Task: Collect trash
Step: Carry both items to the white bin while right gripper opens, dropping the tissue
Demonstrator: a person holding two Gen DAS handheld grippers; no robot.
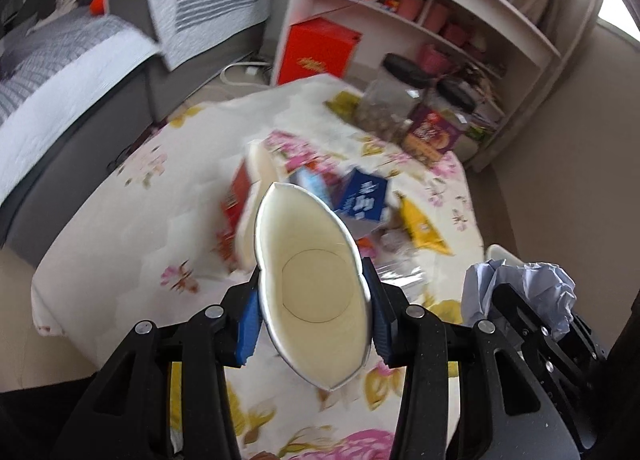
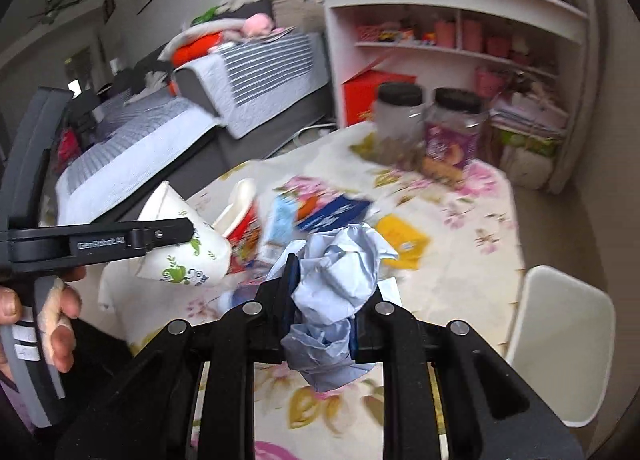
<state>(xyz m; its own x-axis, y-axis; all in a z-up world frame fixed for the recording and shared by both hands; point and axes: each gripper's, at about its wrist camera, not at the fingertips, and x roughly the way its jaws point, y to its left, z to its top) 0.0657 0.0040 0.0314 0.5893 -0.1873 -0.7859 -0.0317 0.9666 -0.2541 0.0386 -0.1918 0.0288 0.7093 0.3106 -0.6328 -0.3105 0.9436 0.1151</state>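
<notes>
Already the left gripper [image 1: 316,320] pinches a light, easily crushed paper cup [image 1: 312,292] by its flattened rim at lower centre, while the right gripper [image 2: 324,324] squeezes soft crumpled paper [image 2: 336,292] above the counter [image 2: 460,284].

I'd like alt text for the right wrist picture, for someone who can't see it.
A black claw clamps a crumpled wad of pale blue paper above a floral tablecloth strewn with wrappers. At left, a second hand-held claw squeezes a white paper cup with green print.
</notes>
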